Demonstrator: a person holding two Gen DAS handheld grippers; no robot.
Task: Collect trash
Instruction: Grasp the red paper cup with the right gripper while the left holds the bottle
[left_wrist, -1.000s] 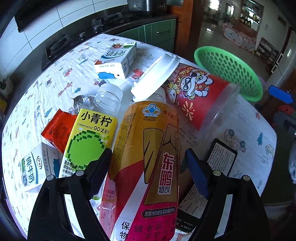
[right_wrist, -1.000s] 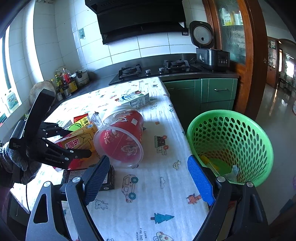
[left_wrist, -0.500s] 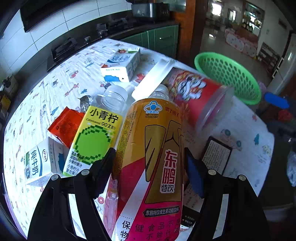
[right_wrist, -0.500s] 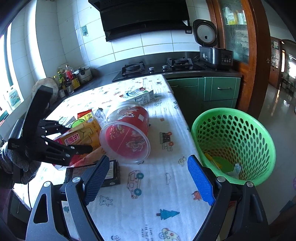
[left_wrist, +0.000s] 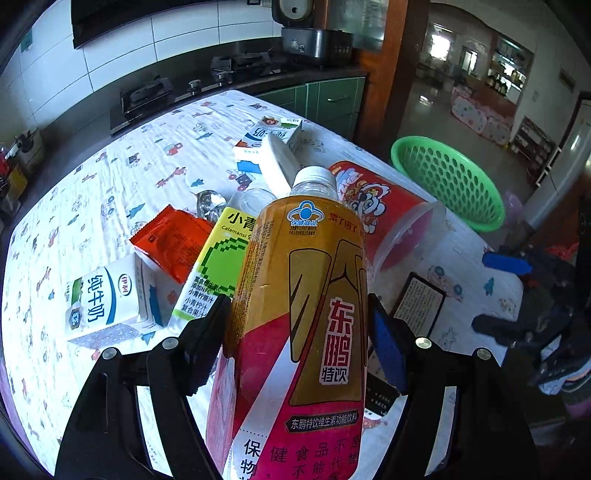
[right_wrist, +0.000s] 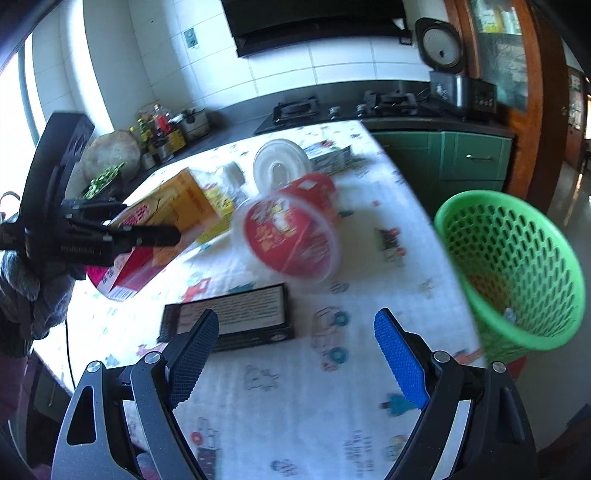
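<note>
Between the left gripper's (left_wrist: 299, 325) pads: an orange-and-red drink bottle (left_wrist: 306, 314), clamped and lifted off the table (left_wrist: 155, 155).

Its jaws closed onto the bottle within the last second. Just beyond lie a lime bottle (left_wrist: 218, 266), a red tub (left_wrist: 384, 210) on its side, milk cartons and an orange wrapper (left_wrist: 170, 240). Right gripper (right_wrist: 295, 350) hangs empty, jaws wide, over a black box (right_wrist: 236, 314); the green basket (right_wrist: 517, 266) stands right of the table.

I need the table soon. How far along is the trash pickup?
Barely started. The green basket holds only a few scraps. In hand: the left gripper has just closed on the orange drink bottle. Still left: red cup, black box, green-label bottle, two milk cartons, orange wrapper.
</note>
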